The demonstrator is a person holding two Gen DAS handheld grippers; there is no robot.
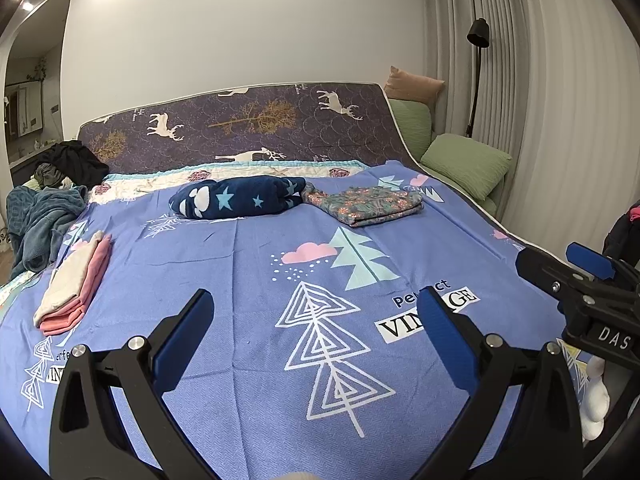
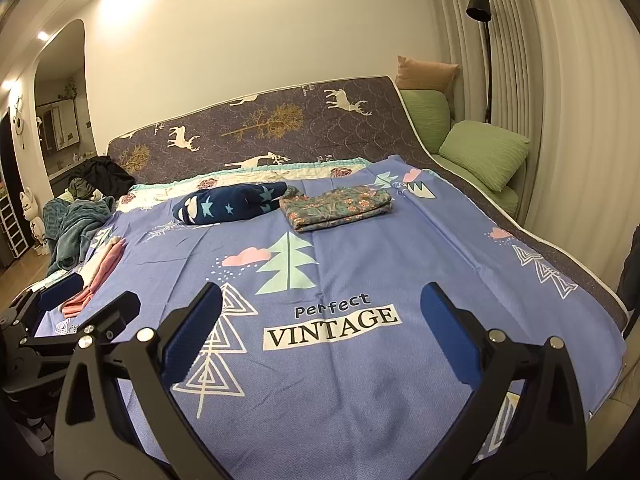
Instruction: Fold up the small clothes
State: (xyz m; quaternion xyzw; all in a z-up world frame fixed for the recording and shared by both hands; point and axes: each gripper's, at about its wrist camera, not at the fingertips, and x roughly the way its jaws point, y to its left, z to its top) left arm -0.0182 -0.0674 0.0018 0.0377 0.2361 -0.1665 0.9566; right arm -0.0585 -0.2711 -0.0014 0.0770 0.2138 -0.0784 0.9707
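Both pairs of tongs are held spread wide above the near edge of the bed [image 1: 240, 248], with nothing gripped. The left tongs [image 1: 316, 312] are seen from their own camera; the right tongs [image 1: 560, 264] enter that view at 3 o'clock. In the right wrist view the right tongs [image 2: 320, 308] fill the foreground and the left tongs [image 2: 92, 292] appear at 9 o'clock.

The folded clothes, a cream piece on a pink piece [image 1: 74, 284], are laid at 9 o'clock on the blue bedspread, with the long axis running from near to far. They are shown whole only in the left wrist view; in the right wrist view the same stack [image 2: 100, 276] is partly hidden behind the left tongs.

At 12 o'clock a navy star-print bundle [image 1: 240, 196] lies with its long axis left to right, touching a folded floral cloth [image 1: 368, 204] just at its right. An unfolded heap [image 1: 48, 216] is piled at the far left corner. A white cat figure [image 2: 30, 208] is seen only in the right wrist view. 2 green pillows [image 1: 468, 164] are set at 2 o'clock. No containers are seen.
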